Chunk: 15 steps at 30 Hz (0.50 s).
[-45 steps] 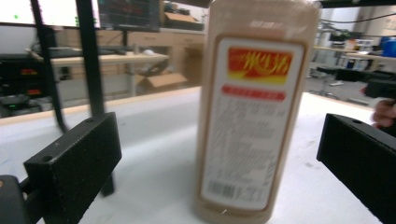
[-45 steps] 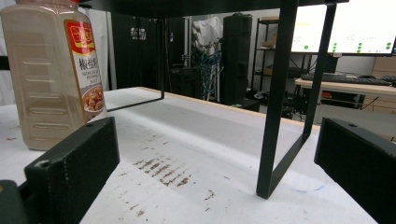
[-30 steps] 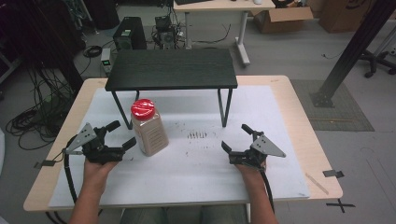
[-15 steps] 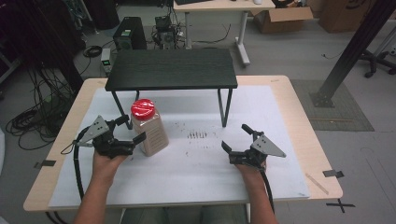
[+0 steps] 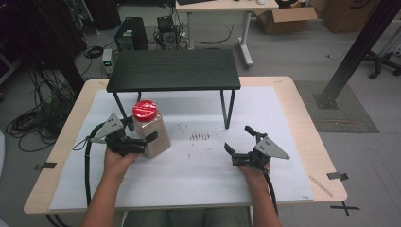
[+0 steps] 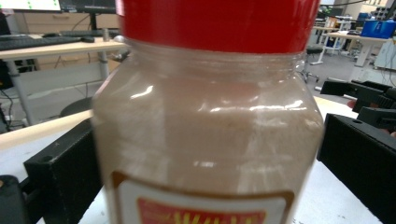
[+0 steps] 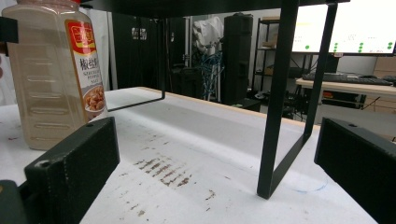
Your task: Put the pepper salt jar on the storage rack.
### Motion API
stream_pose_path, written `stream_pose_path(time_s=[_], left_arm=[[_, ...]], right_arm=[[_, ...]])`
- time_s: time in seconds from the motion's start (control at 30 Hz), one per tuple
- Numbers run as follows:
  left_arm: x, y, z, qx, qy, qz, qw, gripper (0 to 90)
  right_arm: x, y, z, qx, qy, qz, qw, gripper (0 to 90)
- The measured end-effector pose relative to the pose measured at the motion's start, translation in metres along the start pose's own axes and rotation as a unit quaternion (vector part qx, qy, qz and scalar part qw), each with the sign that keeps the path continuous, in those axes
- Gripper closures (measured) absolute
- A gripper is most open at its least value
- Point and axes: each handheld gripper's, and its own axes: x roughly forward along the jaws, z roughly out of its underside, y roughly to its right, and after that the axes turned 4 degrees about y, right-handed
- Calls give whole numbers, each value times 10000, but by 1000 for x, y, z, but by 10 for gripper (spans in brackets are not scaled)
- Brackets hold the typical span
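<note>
A clear spice jar [image 5: 153, 137] with a red lid [image 5: 144, 110] and pale brown powder stands upright on the white mat, left of centre. My left gripper [image 5: 142, 130] is open, one jaw on each side of the jar's body. In the left gripper view the jar [image 6: 205, 116] spans nearly the whole gap between the jaws; I cannot tell whether they touch it. My right gripper [image 5: 238, 138] rests open on the mat at the right with nothing between its jaws. From the right gripper view the jar [image 7: 56, 74] stands far off at the left.
A low black shelf [image 5: 175, 68] on thin metal legs stands at the back of the table, just behind the jar; one leg [image 7: 275, 107] is right ahead of my right gripper. Dark smudges [image 5: 201, 137] mark the white mat [image 5: 203, 165] at centre.
My left gripper has moved right and forward to the jar, and its jaws now straddle the jar. The right gripper and the jar have stayed put.
</note>
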Motion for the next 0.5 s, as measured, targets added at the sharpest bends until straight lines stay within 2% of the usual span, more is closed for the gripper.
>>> stream_pose_path(time_s=[0.43,0.5], left_arm=[[21,-2,5,-4,-103,22,9999,3],[23,-4,8,3,-191,13,9998,5]], right_arm=[[0,0,0,5,2,1,10000,0],[0,0,0,2,4,3,10000,0]])
